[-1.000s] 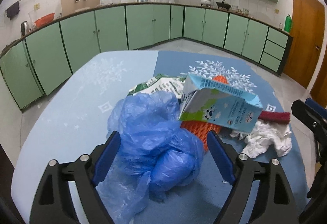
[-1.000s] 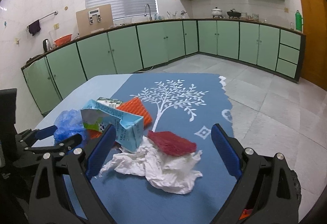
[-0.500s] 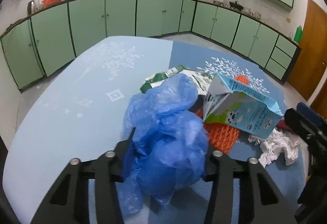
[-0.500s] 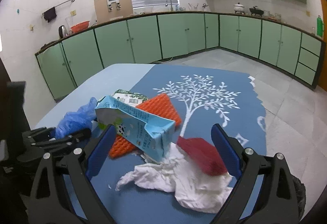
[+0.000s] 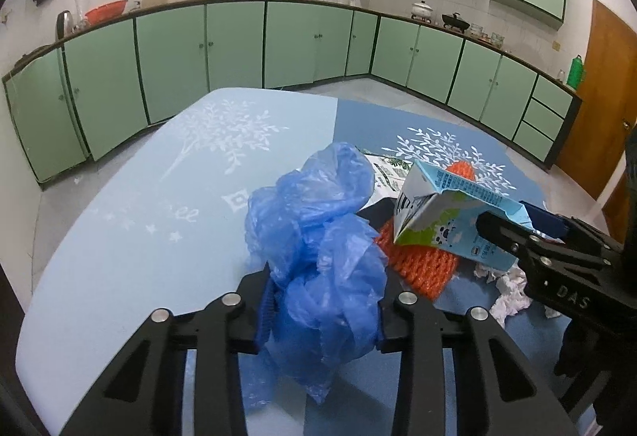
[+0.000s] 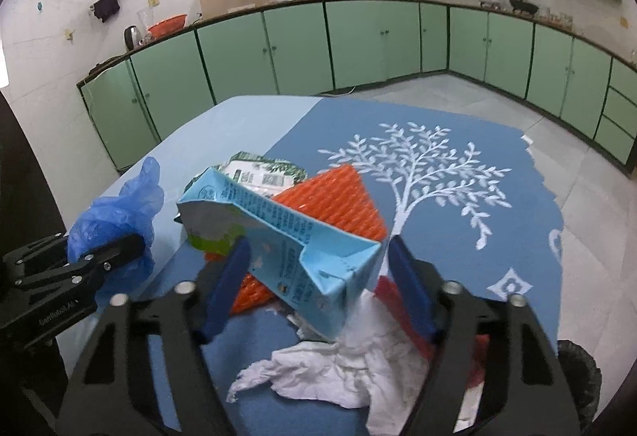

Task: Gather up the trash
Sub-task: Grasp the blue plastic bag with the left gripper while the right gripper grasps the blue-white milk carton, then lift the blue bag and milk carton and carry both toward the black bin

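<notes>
A crumpled blue plastic bag fills my left gripper, whose jaws are closing and press on it from both sides, just above the blue tablecloth. Right of it, a light-blue milk carton lies tilted on an orange foam net. My right gripper straddles the carton with its jaws closing; a thin gap still shows at the right pad. Crumpled white tissue and a red pad lie under the right gripper. The left gripper with the bag shows at the left.
A green-and-white wrapper lies behind the carton. A dark bin or bag stands off the table at the lower right. Green cabinets line the walls beyond a tiled floor. The table's left edge is near the left gripper.
The left jaws have closed onto the blue bag and raised it slightly. My right gripper has moved left and down from the tissue to the carton, and its jaws have narrowed around it.
</notes>
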{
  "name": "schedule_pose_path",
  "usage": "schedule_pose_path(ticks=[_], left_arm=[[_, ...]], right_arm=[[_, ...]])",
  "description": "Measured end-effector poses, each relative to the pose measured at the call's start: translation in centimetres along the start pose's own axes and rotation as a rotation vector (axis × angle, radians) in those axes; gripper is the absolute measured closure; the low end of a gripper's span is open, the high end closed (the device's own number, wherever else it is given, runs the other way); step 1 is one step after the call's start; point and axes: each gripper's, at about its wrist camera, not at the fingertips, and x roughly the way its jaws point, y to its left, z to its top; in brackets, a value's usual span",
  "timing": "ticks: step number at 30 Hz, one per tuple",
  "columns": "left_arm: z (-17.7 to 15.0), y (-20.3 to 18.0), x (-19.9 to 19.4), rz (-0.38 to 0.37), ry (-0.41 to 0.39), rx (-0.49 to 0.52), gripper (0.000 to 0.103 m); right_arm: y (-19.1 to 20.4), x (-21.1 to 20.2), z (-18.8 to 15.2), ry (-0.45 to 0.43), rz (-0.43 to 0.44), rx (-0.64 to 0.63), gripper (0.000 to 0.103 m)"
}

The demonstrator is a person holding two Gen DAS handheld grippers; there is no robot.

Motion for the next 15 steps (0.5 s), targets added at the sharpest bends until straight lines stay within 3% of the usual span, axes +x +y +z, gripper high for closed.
schedule_pose_path(ticks=[3, 6, 11, 15], left_arm=[[0.0, 0.0, 0.2, -0.002, 0.007, -0.002, 0.066], [0.1, 0.0, 0.2, -0.001, 0.009, -0.001, 0.066], [0.1, -0.1, 0.1, -0.004, 0.011, -0.001, 0.066], [0.1, -0.1, 0.3, -0.006, 0.013, 0.002, 0.066]], right_arm=[[0.3, 0.0, -0.2, 0.013, 0.010, -0.011, 0.062], [0.5, -0.6, -0.4, 0.021, 0.024, -0.006, 0.067], [1.5, -1.4, -0.9, 0.047, 0.043, -0.016, 0.064], [2.3, -1.3, -1.1, 0.044, 0.041, -0.045, 0.048]])
